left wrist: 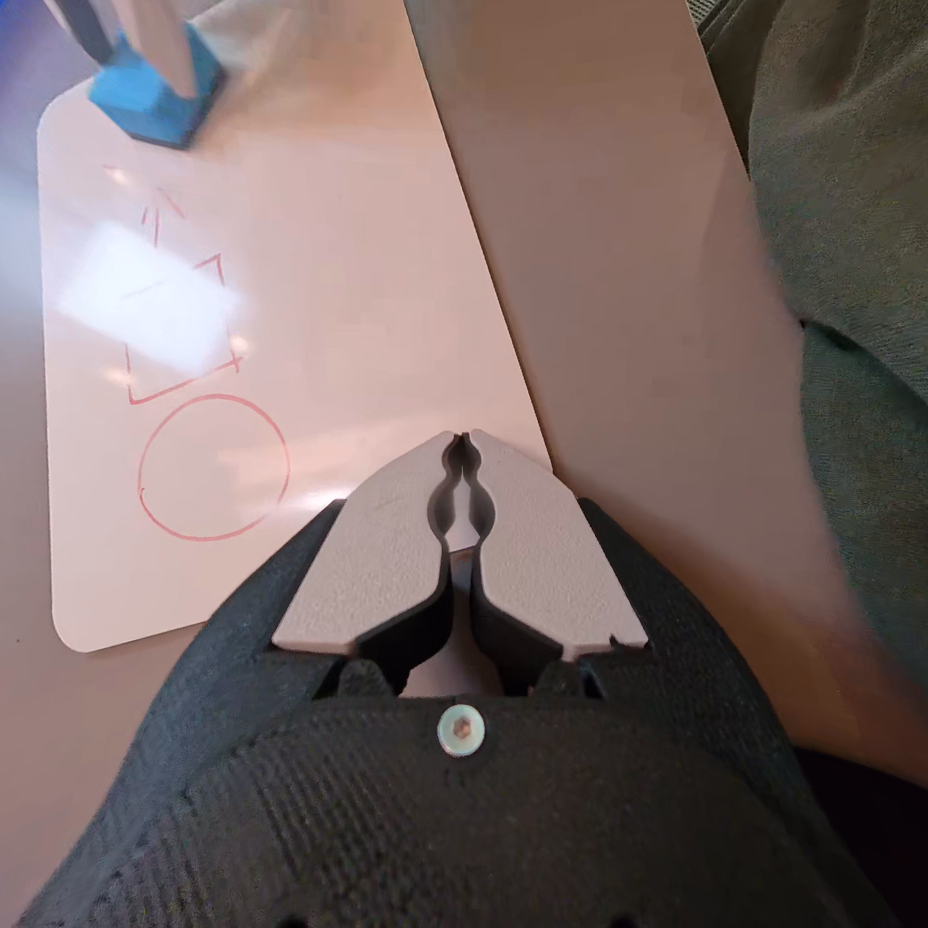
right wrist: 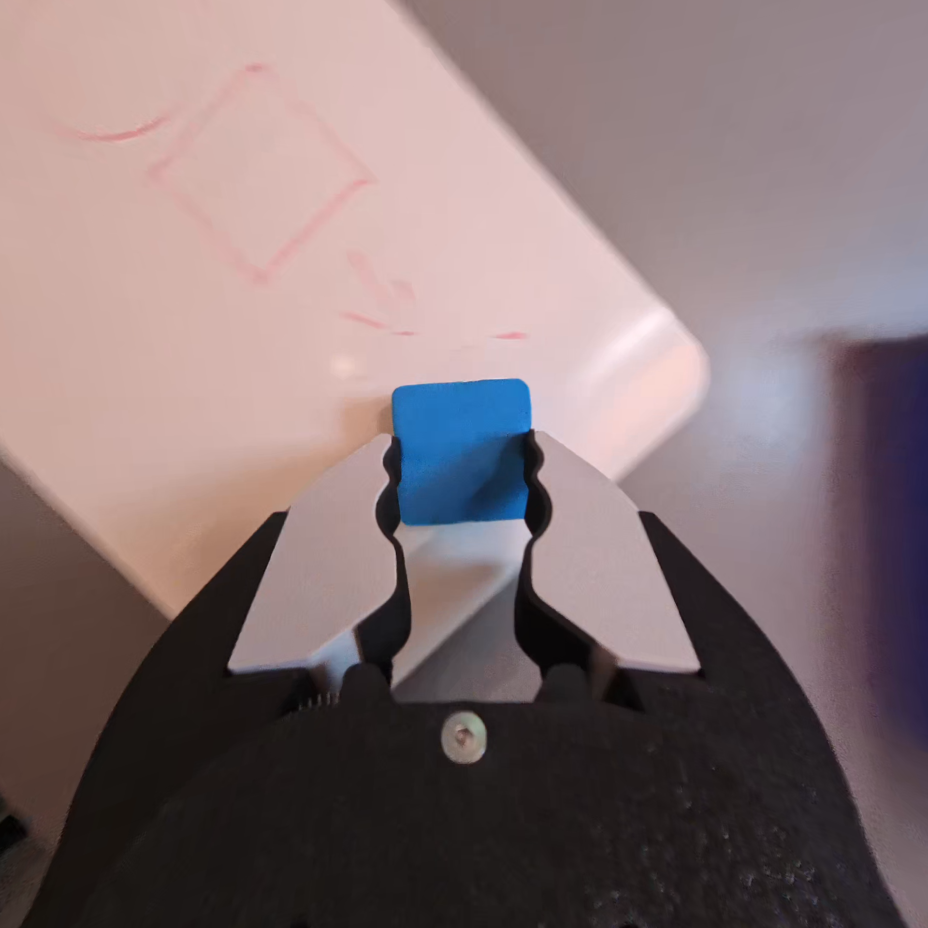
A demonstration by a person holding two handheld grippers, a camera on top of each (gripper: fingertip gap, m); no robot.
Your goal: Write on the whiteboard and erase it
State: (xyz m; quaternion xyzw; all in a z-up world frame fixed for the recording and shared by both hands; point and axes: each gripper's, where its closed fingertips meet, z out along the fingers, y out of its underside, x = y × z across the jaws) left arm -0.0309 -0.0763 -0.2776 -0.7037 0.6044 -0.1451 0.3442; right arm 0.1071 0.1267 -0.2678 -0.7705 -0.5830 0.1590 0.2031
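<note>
Tabletop [left wrist: 627, 251] | whiteboard [left wrist: 351, 251] | right gripper [right wrist: 461, 442] clamps blue eraser [right wrist: 459, 427] | left gripper [left wrist: 463, 436] closed, bare

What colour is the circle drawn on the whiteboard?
Red; the circle shows best in the left wrist view.

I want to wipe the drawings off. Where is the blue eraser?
The blue eraser sits clamped between the right gripper's fingers, pressed on the whiteboard's far end, beyond the red square.
</note>
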